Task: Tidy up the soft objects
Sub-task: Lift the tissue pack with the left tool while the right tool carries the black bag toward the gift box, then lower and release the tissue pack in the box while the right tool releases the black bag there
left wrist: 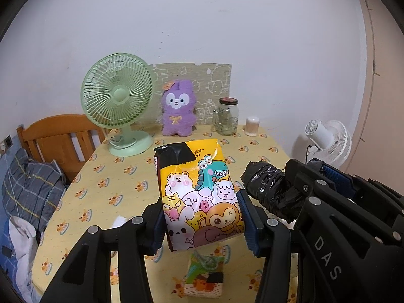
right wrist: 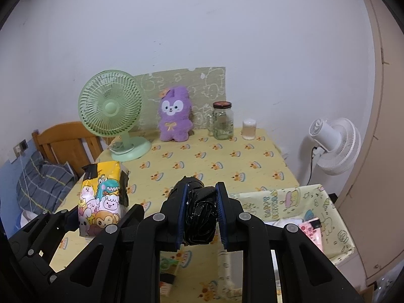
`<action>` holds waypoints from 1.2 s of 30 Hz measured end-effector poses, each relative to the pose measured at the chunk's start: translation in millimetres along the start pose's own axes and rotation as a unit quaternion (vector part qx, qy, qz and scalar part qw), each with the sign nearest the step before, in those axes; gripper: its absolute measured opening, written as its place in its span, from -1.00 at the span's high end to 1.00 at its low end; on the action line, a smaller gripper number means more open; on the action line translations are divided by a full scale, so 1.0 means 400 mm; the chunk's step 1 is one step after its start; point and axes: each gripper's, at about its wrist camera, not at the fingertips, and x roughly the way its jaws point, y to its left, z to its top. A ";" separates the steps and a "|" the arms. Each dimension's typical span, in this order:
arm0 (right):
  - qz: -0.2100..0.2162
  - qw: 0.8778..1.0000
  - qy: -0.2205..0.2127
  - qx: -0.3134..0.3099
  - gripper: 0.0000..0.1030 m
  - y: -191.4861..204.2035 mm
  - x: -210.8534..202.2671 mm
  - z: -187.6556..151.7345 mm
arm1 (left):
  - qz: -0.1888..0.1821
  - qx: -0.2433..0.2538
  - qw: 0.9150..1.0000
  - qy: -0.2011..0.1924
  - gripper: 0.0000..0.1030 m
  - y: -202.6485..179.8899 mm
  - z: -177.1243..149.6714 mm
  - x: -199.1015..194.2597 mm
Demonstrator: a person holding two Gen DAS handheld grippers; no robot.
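Note:
My left gripper (left wrist: 202,217) is shut on a yellow cartoon-animal soft pack (left wrist: 197,194) and holds it above the table; the pack also shows in the right wrist view (right wrist: 103,199). My right gripper (right wrist: 202,217) is shut on a black plastic-wrapped roll (right wrist: 200,217), also held above the table; the roll shows in the left wrist view (left wrist: 270,189) to the right of the pack. A purple plush bunny (left wrist: 178,112) sits upright at the back of the table. A yellow fabric storage bin (right wrist: 328,212) stands at the right, with a pink pack (right wrist: 311,229) inside.
A green desk fan (left wrist: 118,103) stands back left, with a glass jar (left wrist: 228,116) and a cotton-swab tub (left wrist: 252,126) back right. A small colourful pack (left wrist: 204,277) lies on the yellow tablecloth (left wrist: 121,176) under my grippers. A white fan (right wrist: 333,146) and a bed (left wrist: 27,192) flank the table.

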 end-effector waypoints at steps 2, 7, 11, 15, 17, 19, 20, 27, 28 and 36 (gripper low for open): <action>-0.004 1.000 0.000 0.002 0.52 -0.015 0.002 0.003 | -0.004 0.003 1.000 0.001 -0.02 -0.014 0.003 0.005; -0.016 1.000 -0.005 0.010 0.52 -0.052 -0.003 0.006 | -0.015 0.013 1.000 0.000 -0.02 -0.047 0.011 0.012; -0.025 1.000 -0.006 0.014 0.52 -0.082 -0.002 0.007 | -0.023 0.018 1.000 0.000 -0.02 -0.076 0.011 0.018; -0.033 0.999 -0.008 0.017 0.52 -0.110 -0.004 0.004 | -0.029 0.022 0.999 0.000 -0.02 -0.103 0.009 0.022; -0.036 0.999 -0.008 0.018 0.52 -0.123 -0.005 0.002 | -0.032 0.024 0.999 0.001 -0.02 -0.117 0.008 0.026; -0.040 0.999 -0.009 0.020 0.52 -0.139 -0.005 0.000 | -0.035 0.026 0.999 0.002 -0.02 -0.130 0.008 0.029; -0.041 0.999 -0.009 0.021 0.52 -0.145 -0.004 -0.001 | -0.037 0.027 0.999 0.003 -0.02 -0.137 0.008 0.031; -0.057 0.998 -0.010 0.029 0.52 -0.195 -0.003 -0.006 | -0.051 0.035 0.998 0.004 -0.02 -0.186 0.007 0.051; -0.060 0.998 -0.010 0.030 0.51 -0.203 -0.003 -0.007 | -0.054 0.037 0.998 0.005 -0.02 -0.194 0.006 0.055; -0.075 0.996 -0.005 0.040 0.52 -0.257 0.012 -0.018 | -0.068 0.048 0.996 0.014 -0.02 -0.247 0.003 0.088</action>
